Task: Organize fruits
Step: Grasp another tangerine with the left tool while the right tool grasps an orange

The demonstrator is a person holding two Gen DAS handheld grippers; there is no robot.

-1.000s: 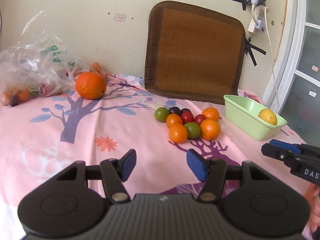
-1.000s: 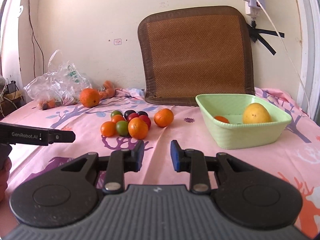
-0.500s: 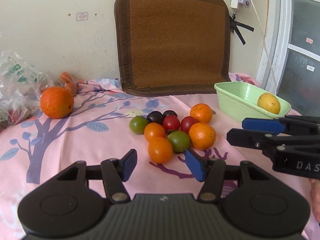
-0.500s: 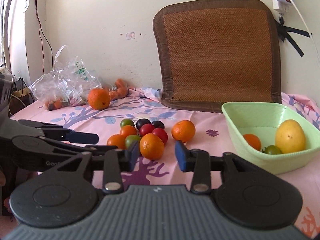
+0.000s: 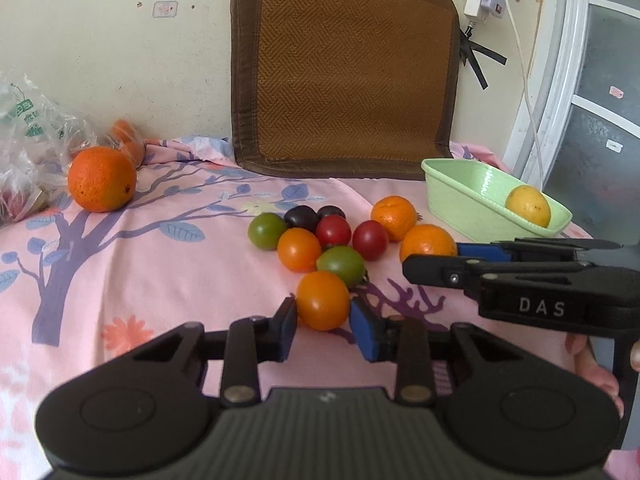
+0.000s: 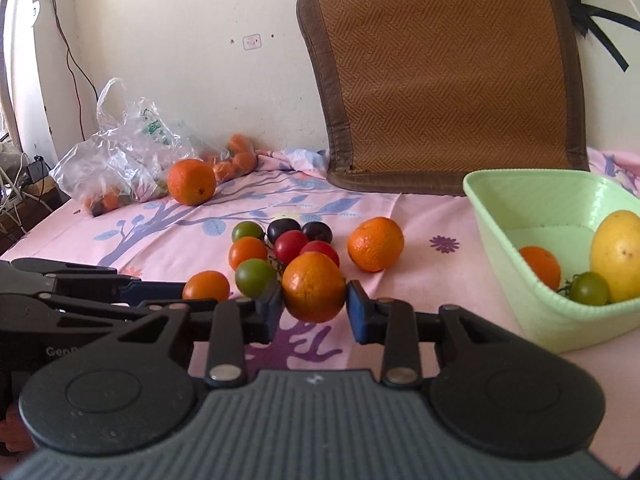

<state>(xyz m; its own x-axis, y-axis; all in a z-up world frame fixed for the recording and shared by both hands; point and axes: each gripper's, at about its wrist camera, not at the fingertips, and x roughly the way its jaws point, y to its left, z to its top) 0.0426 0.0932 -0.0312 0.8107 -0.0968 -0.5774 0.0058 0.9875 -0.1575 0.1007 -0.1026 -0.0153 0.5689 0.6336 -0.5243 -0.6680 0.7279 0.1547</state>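
On the pink cloth (image 5: 168,280), both grippers grasp: left gripper (image 5: 323,322) clamps an orange tomato (image 5: 322,300), right gripper (image 6: 314,312) is closing around a tangerine (image 6: 314,286) (pads seem touching). Next, I think: lift, carry to the bowl (image 6: 552,320).

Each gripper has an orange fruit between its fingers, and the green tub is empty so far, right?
Not quite. The green tub already holds fruit: an orange one, a green one and a large yellow one, as the right wrist view shows. The rest holds.
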